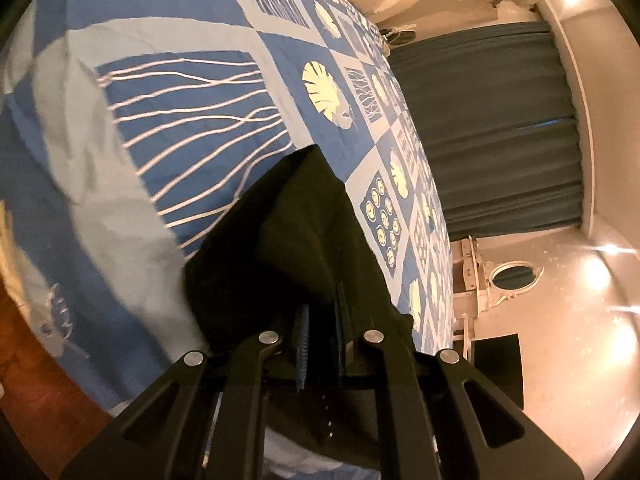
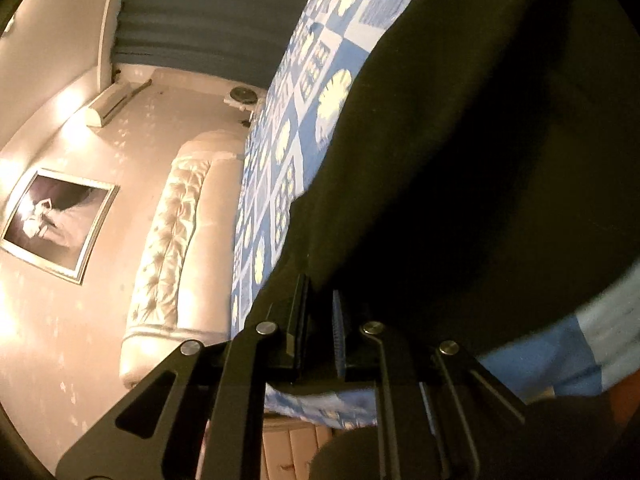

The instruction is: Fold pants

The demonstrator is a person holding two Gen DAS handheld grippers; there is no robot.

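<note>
Gripping 1 pair of black pants (image 1: pixel 296 240) | 2 grippers, left (image 1: pixel 320 320), right (image 2: pixel 320 304) | jaws clamped on cloth | 1 bedspread (image 1: pixel 160 120)

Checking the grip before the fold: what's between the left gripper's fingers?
In the left wrist view, a fold of the black pants sits between the fingers of the left gripper, above the blue bedspread.

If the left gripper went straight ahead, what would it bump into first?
The left gripper is already clamped on the dark pants, so cloth comes first. Beyond that, probably the blue patterned bedspread, though depth is unclear.
</note>
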